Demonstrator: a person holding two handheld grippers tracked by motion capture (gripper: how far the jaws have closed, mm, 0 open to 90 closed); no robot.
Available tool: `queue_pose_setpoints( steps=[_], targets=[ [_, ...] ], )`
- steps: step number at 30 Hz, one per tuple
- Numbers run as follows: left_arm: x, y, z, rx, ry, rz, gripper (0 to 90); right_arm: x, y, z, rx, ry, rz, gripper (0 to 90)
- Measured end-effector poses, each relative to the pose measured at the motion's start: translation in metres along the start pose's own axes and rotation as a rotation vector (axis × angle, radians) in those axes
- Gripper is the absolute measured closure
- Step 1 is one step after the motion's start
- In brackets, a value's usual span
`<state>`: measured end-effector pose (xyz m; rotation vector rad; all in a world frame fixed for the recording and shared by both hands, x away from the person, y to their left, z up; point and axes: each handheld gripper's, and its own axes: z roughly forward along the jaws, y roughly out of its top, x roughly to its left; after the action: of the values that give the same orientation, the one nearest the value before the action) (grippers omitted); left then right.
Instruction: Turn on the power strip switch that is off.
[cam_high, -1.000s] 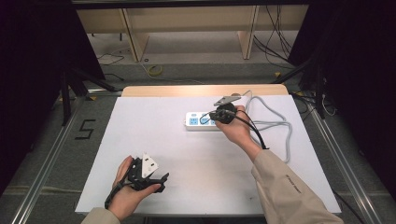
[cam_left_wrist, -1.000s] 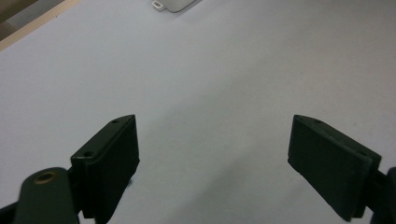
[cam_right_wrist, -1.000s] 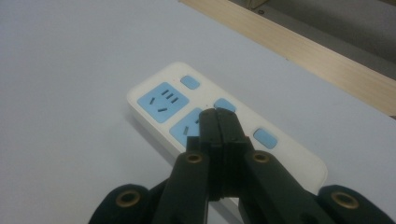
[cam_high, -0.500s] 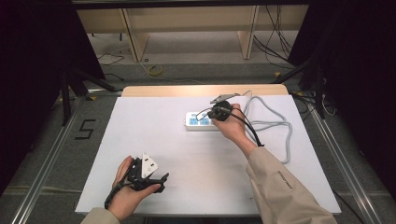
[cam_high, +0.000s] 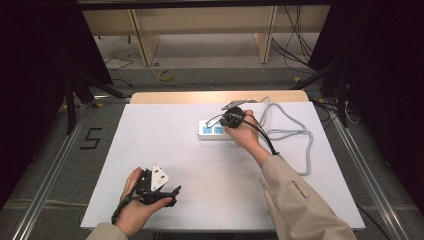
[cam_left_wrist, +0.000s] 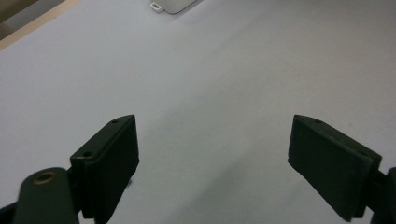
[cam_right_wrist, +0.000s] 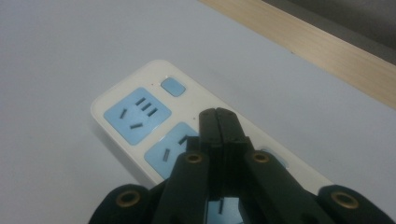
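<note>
The right claw (cam_right_wrist: 218, 116) was held pinched together with nothing in it just over the power strip (cam_right_wrist: 140, 109), likely so a switch button (cam_right_wrist: 173, 87) could be poked, while the left claw (cam_left_wrist: 212, 154) was kept wide apart, resting near the counter's (cam_high: 165, 140) front edge.

The white table top (cam_high: 165, 135) lies bare across its whole left half and its near middle, so a hand could pass freely from the near left corner to the far edge. On the far right, the white power strip with blue sockets (cam_high: 212, 131) and the grey looped cable (cam_high: 295, 132) trailing right of it stand in the way. The loops seem to lie flat.
</note>
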<state>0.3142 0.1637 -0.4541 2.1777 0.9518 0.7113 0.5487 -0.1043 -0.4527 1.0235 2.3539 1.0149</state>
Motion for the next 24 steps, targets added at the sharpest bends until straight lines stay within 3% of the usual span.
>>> queue_pose_setpoints(
  steps=[24],
  targets=[
    [0.000,0.000,0.000,-0.001,0.000,0.007,15.8,-0.004,0.010,0.019,0.019,-0.003,0.028,90.0]
  ],
)
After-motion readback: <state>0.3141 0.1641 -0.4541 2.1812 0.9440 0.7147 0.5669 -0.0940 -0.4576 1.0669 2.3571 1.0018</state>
